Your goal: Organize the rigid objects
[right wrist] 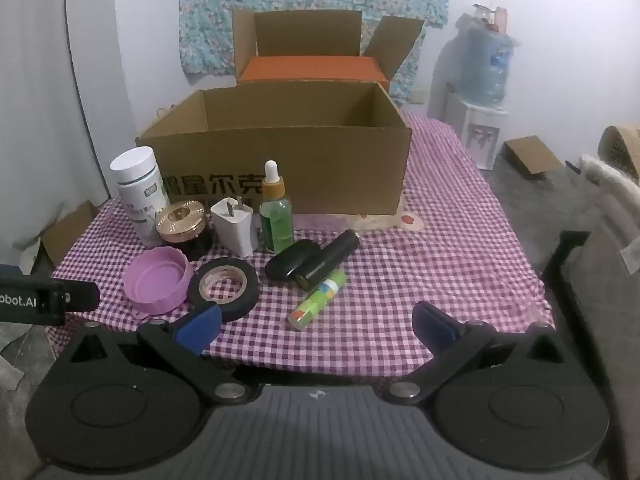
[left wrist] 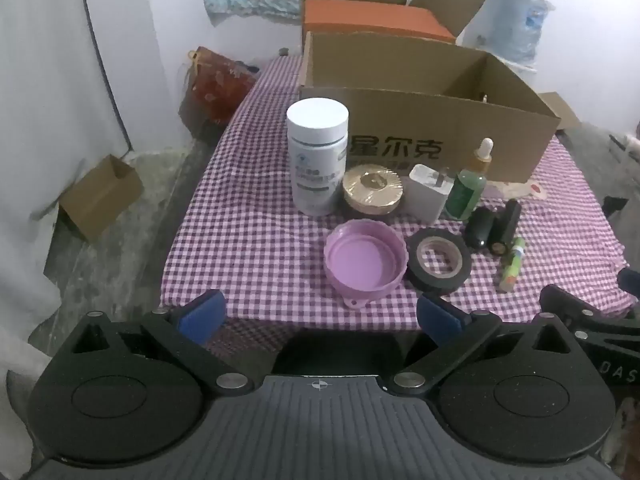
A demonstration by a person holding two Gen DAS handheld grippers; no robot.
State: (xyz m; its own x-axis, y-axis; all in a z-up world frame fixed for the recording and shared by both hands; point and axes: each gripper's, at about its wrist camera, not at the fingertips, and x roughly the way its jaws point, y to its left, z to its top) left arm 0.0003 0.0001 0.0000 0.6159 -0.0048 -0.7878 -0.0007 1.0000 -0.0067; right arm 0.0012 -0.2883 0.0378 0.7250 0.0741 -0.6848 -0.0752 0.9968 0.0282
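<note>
Small objects sit in front of an open cardboard box (left wrist: 440,128) (right wrist: 320,168) on a checked tablecloth: a white bottle (left wrist: 318,156) (right wrist: 138,196), a gold-lidded jar (left wrist: 373,192) (right wrist: 182,220), a white charger (left wrist: 429,196) (right wrist: 236,226), a green dropper bottle (left wrist: 468,188) (right wrist: 275,216), a purple lid (left wrist: 362,264) (right wrist: 156,280), a black tape roll (left wrist: 438,260) (right wrist: 224,284), two black cylinders (left wrist: 494,226) (right wrist: 316,264) and a green tube (left wrist: 512,270) (right wrist: 318,300). My left gripper (left wrist: 320,316) is open and empty before the purple lid. My right gripper (right wrist: 316,328) is open and empty near the green tube.
A second open box (right wrist: 312,64) with an orange inside stands behind the first. A water dispenser (right wrist: 480,92) stands at the back right. A small box (left wrist: 100,196) lies on the floor at the left. A red bag (left wrist: 218,84) sits beside the table's far left corner.
</note>
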